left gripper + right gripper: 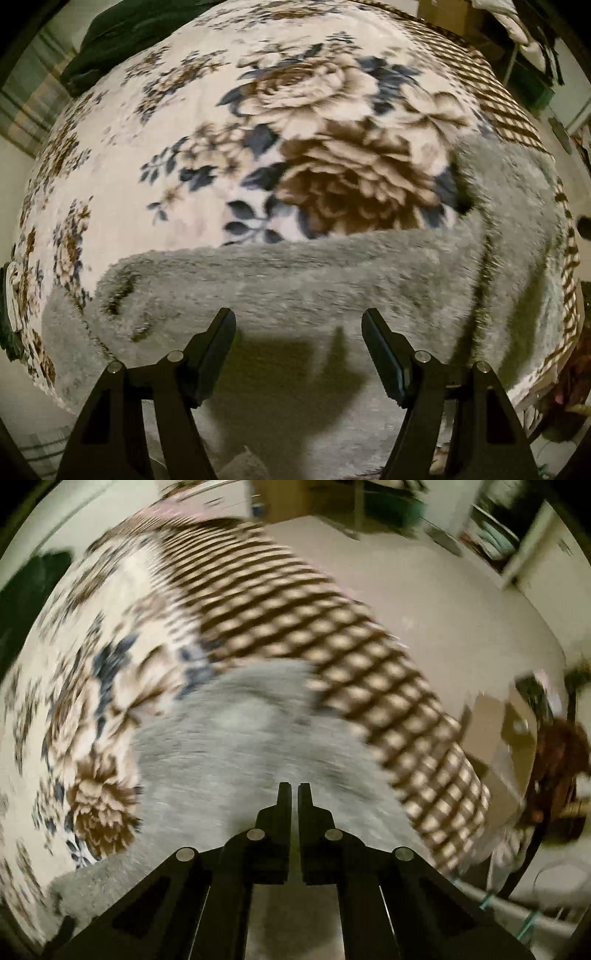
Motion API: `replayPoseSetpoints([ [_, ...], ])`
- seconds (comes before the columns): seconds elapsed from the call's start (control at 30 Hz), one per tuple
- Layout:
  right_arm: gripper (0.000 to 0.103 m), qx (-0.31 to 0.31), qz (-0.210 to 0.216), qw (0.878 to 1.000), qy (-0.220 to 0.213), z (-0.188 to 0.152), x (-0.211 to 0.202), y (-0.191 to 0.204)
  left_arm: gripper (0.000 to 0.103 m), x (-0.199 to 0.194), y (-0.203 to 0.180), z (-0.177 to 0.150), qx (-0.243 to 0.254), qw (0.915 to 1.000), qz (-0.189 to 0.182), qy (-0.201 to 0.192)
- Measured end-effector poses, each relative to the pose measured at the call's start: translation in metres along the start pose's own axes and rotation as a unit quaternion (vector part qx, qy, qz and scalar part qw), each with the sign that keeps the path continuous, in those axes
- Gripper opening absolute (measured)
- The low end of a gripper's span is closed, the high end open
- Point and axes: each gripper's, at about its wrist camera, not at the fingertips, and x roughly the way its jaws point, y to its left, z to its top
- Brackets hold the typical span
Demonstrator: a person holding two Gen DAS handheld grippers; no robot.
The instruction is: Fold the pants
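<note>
Grey fluffy pants [295,280] lie across the near edge of a bed covered by a floral blanket [229,129]. One leg runs left to right and another part bends toward the far right. My left gripper [298,325] is open and empty, just above the grey fabric near the bed's front edge. In the right wrist view the pants [236,738] show as a blurred grey shape. My right gripper [294,788] is shut with a thin slit between the fingers, above the pants; nothing shows between the fingers.
The blanket has a brown checked border [332,642] along the bed's right side. A dark green cloth [122,40] lies at the far left corner. Bare floor [443,602], cardboard boxes [506,731] and shelves stand to the right of the bed.
</note>
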Motion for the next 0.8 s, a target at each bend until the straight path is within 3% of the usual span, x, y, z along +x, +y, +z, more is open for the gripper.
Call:
replayPoseSetpoints([
  [0.13,0.004,0.059,0.004,0.998,0.01,-0.014,0.003,-0.054,0.069,-0.003,-0.021,0.0,0.022,0.9997,-0.004,-0.005],
  [0.23,0.005,0.063,0.017,0.997,0.037,-0.021,0.015,-0.063,0.069,-0.006,-0.031,0.001,0.036,0.9993,0.004,-0.011],
  [0.3,0.013,0.032,0.011,0.999,0.043,-0.025,0.021,-0.044,0.069,-0.007,-0.035,0.0,0.045,0.9987,0.018,-0.016],
  [0.37,0.049,-0.007,0.008,0.999,0.035,-0.03,0.025,-0.016,0.069,-0.005,-0.037,0.0,0.05,0.9979,0.036,-0.019],
  [0.4,0.055,-0.019,0.01,0.999,0.033,-0.032,0.025,-0.005,0.069,-0.003,-0.037,0.001,0.05,0.9973,0.049,-0.021],
  [0.53,0.06,-0.082,0.014,0.996,0.022,-0.036,0.032,0.058,0.069,0.009,-0.029,0.009,0.039,0.9952,0.087,-0.023],
  [0.67,0.078,-0.116,0.017,0.993,0.025,-0.031,0.046,0.11,0.069,0.024,-0.014,0.02,0.018,0.9937,0.109,-0.018],
  [0.8,0.087,-0.152,-0.008,0.988,0.027,-0.021,0.065,0.154,0.069,0.033,-0.004,0.024,0.006,0.9933,0.115,-0.011],
])
